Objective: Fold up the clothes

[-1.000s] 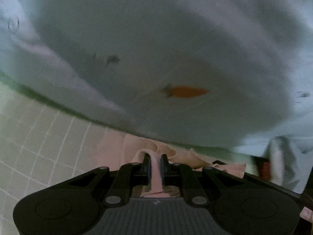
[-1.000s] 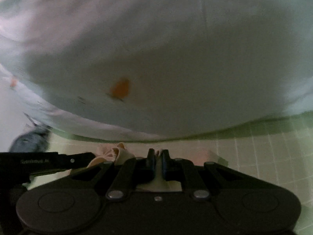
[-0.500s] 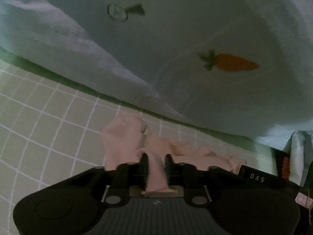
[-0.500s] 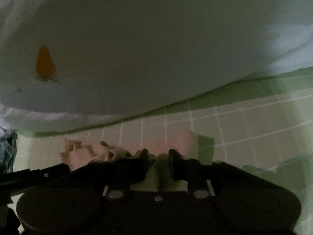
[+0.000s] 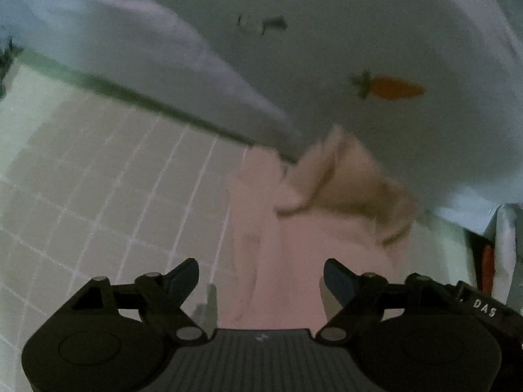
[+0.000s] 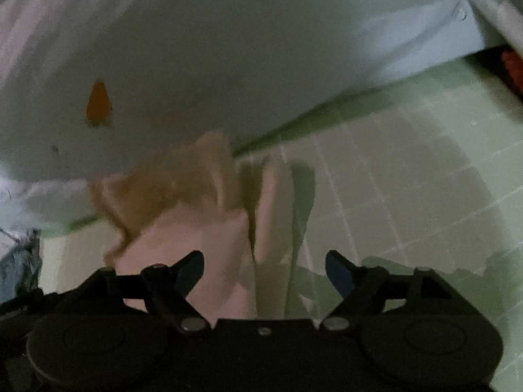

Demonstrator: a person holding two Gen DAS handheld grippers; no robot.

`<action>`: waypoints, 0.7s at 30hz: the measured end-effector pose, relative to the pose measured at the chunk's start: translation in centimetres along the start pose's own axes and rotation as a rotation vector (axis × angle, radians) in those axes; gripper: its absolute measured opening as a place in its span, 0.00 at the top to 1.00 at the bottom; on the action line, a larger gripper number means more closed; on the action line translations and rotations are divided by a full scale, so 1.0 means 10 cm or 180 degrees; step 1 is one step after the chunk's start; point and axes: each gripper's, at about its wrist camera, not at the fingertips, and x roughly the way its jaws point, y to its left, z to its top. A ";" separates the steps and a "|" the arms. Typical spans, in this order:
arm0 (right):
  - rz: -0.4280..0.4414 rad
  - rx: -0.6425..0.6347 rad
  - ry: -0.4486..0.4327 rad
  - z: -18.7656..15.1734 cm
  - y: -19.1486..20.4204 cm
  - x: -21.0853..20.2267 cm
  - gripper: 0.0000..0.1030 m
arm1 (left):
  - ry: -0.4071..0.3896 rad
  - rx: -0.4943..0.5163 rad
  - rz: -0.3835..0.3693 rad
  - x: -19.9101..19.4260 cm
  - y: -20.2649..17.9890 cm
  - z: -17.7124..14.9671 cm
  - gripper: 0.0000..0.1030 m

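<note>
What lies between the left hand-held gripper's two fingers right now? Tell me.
In the left wrist view, the pink garment lies between the open fingers of the left hand-held gripper, whose jaws have just been opening; the pads do not press it.

Pink garment (image 5: 294, 261), green gridded mat (image 6: 408, 179), pale blue cloth (image 5: 359, 32) with orange carrot (image 5: 392, 89)

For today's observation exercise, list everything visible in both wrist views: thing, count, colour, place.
pink garment: one, pale pink, crumpled on the mat in front of both grippers
white cloth: one, white with an orange carrot print, hanging above the mat's far edge
grid mat: one, light green with white lines, under everything
left hand-held gripper: one, black, open, jaws just opened, garment not pinched
right hand-held gripper: one, black, open, jaws just opened, nothing pinched
</note>
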 end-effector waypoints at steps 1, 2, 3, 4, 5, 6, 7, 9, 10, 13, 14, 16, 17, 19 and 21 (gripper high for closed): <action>0.0006 -0.0021 0.0036 -0.01 0.02 0.04 0.20 | 0.0043 0.0002 0.0007 0.05 0.01 -0.01 0.18; 0.0017 -0.0042 0.0057 0.00 0.05 0.10 0.20 | 0.0071 0.0025 0.0020 0.10 0.00 -0.01 0.18; 0.0029 -0.0064 0.0079 0.00 0.07 0.15 0.20 | 0.0097 0.0039 0.0031 0.15 0.01 0.00 0.18; 0.0040 -0.0085 0.0100 0.01 0.10 0.21 0.19 | 0.0118 0.0033 0.0037 0.20 0.02 0.02 0.18; 0.0044 -0.0084 0.0106 0.03 0.11 0.25 0.19 | 0.0135 0.0021 0.0033 0.25 0.03 0.04 0.18; 0.0047 -0.0084 0.0112 0.06 0.12 0.30 0.18 | 0.0141 -0.0006 0.0010 0.29 0.04 0.06 0.18; 0.0051 -0.0083 0.0118 0.08 0.13 0.35 0.18 | 0.0143 -0.0031 -0.0013 0.33 0.05 0.08 0.18; 0.0056 -0.0067 0.0129 0.12 0.15 0.44 0.16 | 0.0129 -0.0075 -0.0063 0.38 0.08 0.11 0.19; 0.0056 -0.0050 0.0131 0.14 0.14 0.47 0.13 | 0.0117 -0.0105 -0.0092 0.41 0.09 0.13 0.19; 0.0060 -0.0115 0.0059 0.15 0.17 0.49 0.14 | 0.0077 -0.0241 -0.0280 0.46 0.13 0.13 0.32; 0.0084 -0.0129 0.0039 0.14 0.18 0.49 0.21 | 0.0075 -0.0280 -0.0366 0.46 0.13 0.12 0.43; 0.0244 -0.0102 0.0031 0.10 0.17 0.46 0.49 | 0.0075 -0.0334 -0.0472 0.45 0.12 0.08 0.58; 0.0293 -0.0047 0.0043 0.08 0.14 0.43 0.60 | 0.0073 -0.0352 -0.0508 0.44 0.12 0.06 0.69; 0.0282 -0.0016 0.0054 0.05 0.16 0.37 0.79 | 0.0073 -0.0374 -0.0553 0.37 0.09 0.02 0.75; 0.0292 0.0038 0.0094 0.01 0.14 0.25 0.84 | 0.0096 -0.0448 -0.0629 0.28 0.09 -0.02 0.77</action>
